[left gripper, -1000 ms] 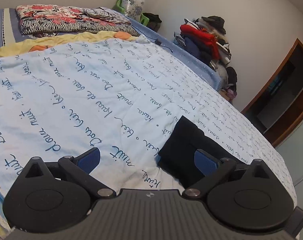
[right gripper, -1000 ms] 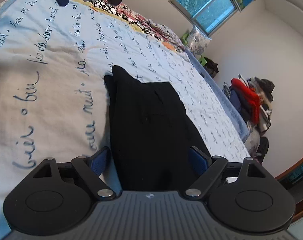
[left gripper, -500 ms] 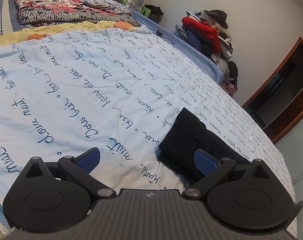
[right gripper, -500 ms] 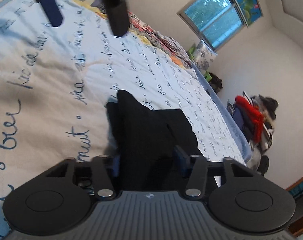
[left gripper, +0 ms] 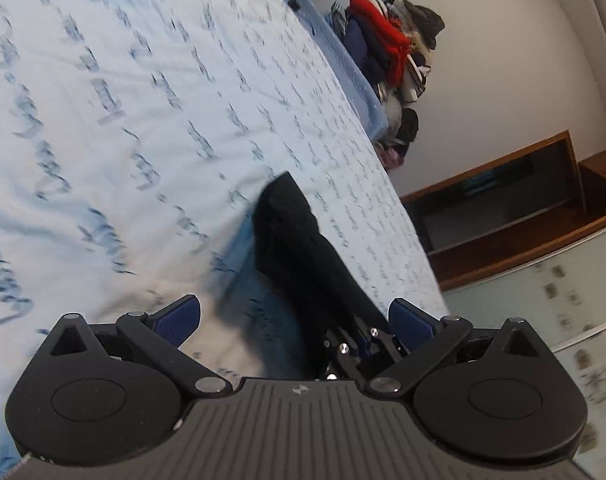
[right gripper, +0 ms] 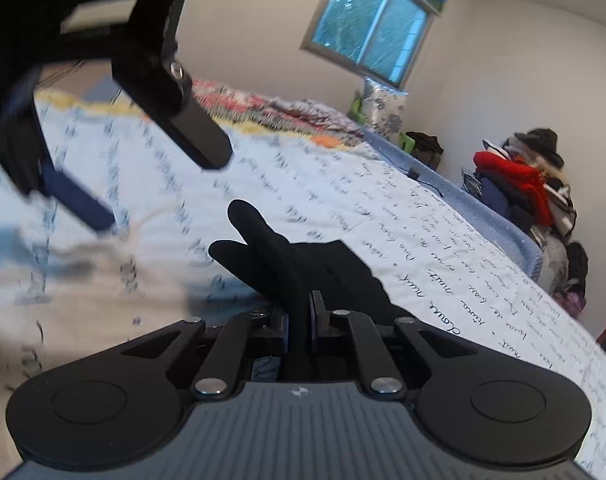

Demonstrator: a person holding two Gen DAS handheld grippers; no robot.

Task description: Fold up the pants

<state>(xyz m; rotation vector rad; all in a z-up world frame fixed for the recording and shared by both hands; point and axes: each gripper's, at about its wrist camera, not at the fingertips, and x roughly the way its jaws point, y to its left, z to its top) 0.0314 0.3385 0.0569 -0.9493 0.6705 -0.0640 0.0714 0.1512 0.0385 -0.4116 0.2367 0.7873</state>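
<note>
- The jaws of the right gripper [right gripper: 299, 320] are now clamped on a raised ridge of the black pants [right gripper: 303, 268]; a second ago they stood wide open on either side of the folded garment.
- The jaws of the left gripper [left gripper: 293, 314] are spread wide and hold nothing, as they were a second ago.
- The pants lie on the bed sheet [right gripper: 343, 208], pale blue with dark script, straight ahead of the right jaws. From the left wrist they [left gripper: 303, 248] run from between the left jaws forward and slightly right, where earlier they sat only by the right-hand finger.
- In the right wrist view the left gripper [right gripper: 167, 184] now looms large, above and to the left of the right jaws; earlier only its fingertips showed at the top edge.
- A heap of clothes [left gripper: 391, 48] stands beyond the bed, ahead and right of the left jaws.
</note>
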